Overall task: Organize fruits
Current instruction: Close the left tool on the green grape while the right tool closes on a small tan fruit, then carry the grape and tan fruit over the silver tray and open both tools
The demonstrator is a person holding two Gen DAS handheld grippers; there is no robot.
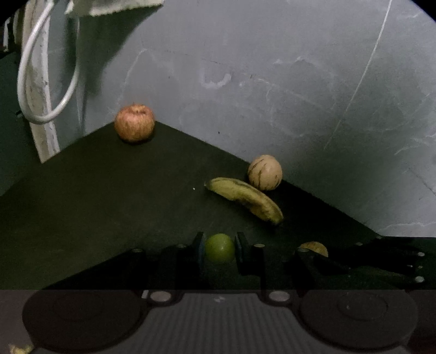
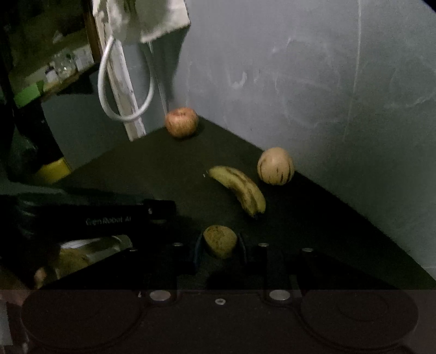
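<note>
On the dark table (image 1: pixel 109 190) a red apple (image 1: pixel 134 122) sits in the far corner. A pale striped round fruit (image 1: pixel 265 172) rests by the wall, with a spotted banana (image 1: pixel 245 198) lying just in front of it. My left gripper (image 1: pixel 220 246) is shut on a small green round fruit (image 1: pixel 219 250). To its right a yellow-brown fruit (image 1: pixel 313 247) shows partly behind black fingers. In the right wrist view my right gripper (image 2: pixel 220 245) is shut on that speckled yellow-brown fruit (image 2: pixel 220 239). The apple (image 2: pixel 181 121), banana (image 2: pixel 239 188) and striped fruit (image 2: pixel 275 169) lie beyond it.
A grey wall (image 1: pixel 272 81) bounds the table on the right and back. A white cable loop (image 1: pixel 46 81) and a cloth (image 2: pixel 141 19) hang at the far left. The left gripper's black body (image 2: pixel 109 217) crosses above a shiny bowl (image 2: pixel 114 245). A shelf with jars (image 2: pixel 62 68) stands beyond.
</note>
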